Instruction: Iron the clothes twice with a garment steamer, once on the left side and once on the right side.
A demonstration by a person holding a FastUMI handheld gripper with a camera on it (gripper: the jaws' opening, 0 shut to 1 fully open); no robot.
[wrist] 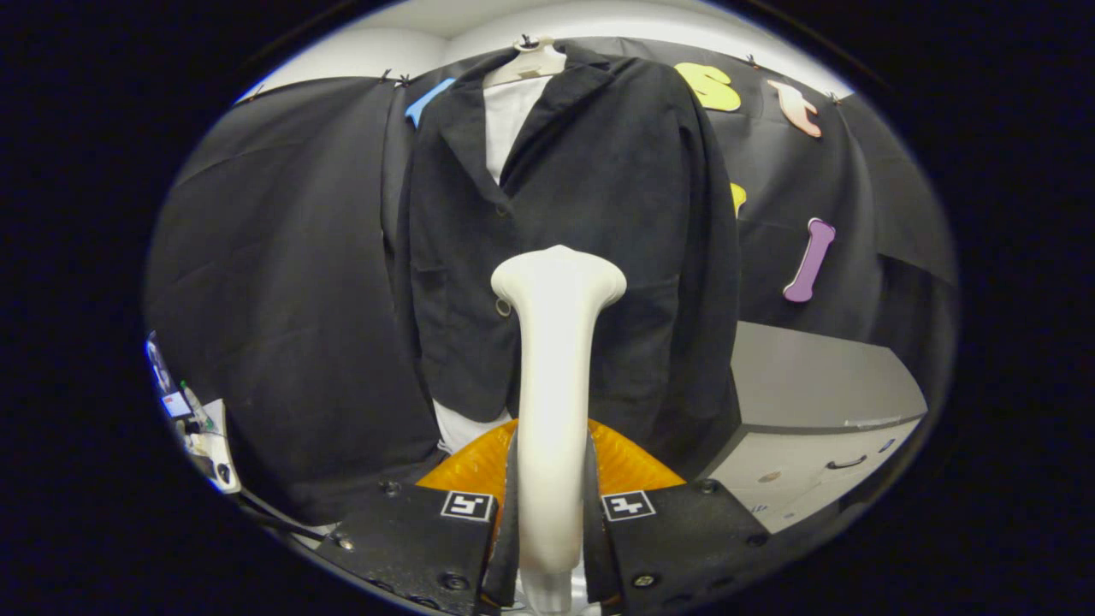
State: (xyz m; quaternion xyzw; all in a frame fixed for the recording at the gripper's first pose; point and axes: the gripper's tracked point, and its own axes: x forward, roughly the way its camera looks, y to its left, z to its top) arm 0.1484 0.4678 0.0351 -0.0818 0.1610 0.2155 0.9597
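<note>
Fig.: You're holding the gripper (552,513) w/ both fingers pinching the handle of the white plastic garment steamer (554,376), its flared head pointing up, just ahead of the fingers. Beyond it, the black fabric blazer (590,214) is hanging over a white shirt (510,120) on a hanger (532,58). The head is sitting approx. at the blazer's lower middle; contact w/ cloth can't be told. Progress: no pass is evidently done; left & right sides both look pending.
</note>
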